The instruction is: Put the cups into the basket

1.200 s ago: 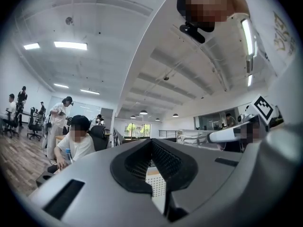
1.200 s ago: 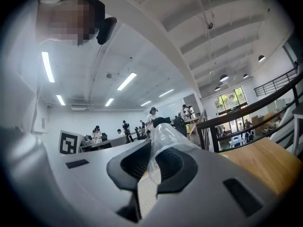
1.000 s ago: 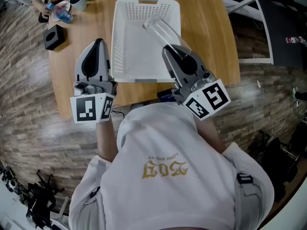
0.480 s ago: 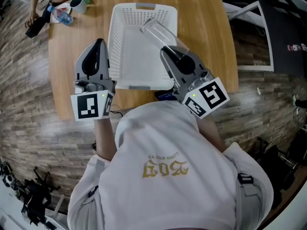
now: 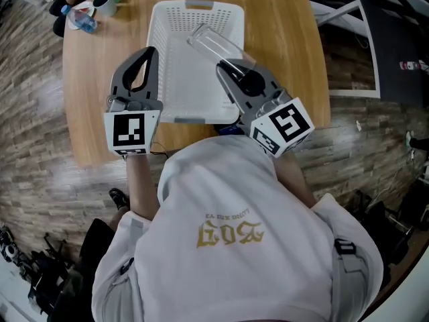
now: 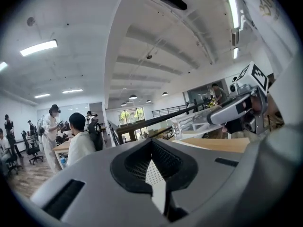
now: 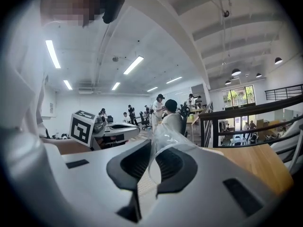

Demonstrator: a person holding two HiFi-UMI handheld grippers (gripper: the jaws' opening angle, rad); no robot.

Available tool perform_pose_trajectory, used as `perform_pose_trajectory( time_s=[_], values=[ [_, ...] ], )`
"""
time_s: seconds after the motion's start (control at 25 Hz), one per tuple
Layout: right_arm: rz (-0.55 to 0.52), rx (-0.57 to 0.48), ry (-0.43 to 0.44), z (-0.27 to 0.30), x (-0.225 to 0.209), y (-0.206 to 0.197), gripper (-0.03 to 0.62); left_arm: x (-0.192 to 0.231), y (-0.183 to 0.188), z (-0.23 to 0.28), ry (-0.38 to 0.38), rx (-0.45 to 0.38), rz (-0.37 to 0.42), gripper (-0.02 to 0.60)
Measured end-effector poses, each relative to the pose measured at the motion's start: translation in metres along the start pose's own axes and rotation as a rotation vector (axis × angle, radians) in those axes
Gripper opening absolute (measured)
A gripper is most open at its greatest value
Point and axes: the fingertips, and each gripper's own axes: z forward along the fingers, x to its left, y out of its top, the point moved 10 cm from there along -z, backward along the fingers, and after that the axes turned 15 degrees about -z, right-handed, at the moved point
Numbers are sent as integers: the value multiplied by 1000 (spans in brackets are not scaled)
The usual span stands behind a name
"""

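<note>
Right tool (image 7: 152, 159) clamped on clear plastic cup (image 5: 213, 43) by its near end. Cup held tilted above white basket (image 5: 167, 59) on bench (image 5: 87, 86), not yet set down. Left tool (image 6: 154, 164) closed on nothing, just beside basket's left wall. Probably light, thin-walled, slick, easily crushed; best gripped gently near the stiffer rim.

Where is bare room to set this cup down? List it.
The basket floor is bare. Also free: table strip right of it. Left strip lies under the left gripper; far-left corner is crowded by a mug and bottle.
</note>
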Motion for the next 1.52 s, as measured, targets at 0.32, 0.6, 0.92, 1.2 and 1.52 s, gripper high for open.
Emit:
perform_pose_trajectory(
  time_s=[0.32,0.6,0.92,1.2,1.52],
  values=[
    [-128,116,-8,10,1,-4,32,-5,-14,12,-17,169,200,6],
    [-210,278,22,24,6,-12,32,-6,-26,16,-55,252,251,6],
    [-224,370,51,36,5,-23,32,-7,-30,28,-89,284,299,6],
    [-276,430,90,48,3,-27,32,-12,-42,47,-242,485,349,6],
    [-343,533,150,59,5,-38,32,-23,-58,61,-434,709,406,6]
  ],
)
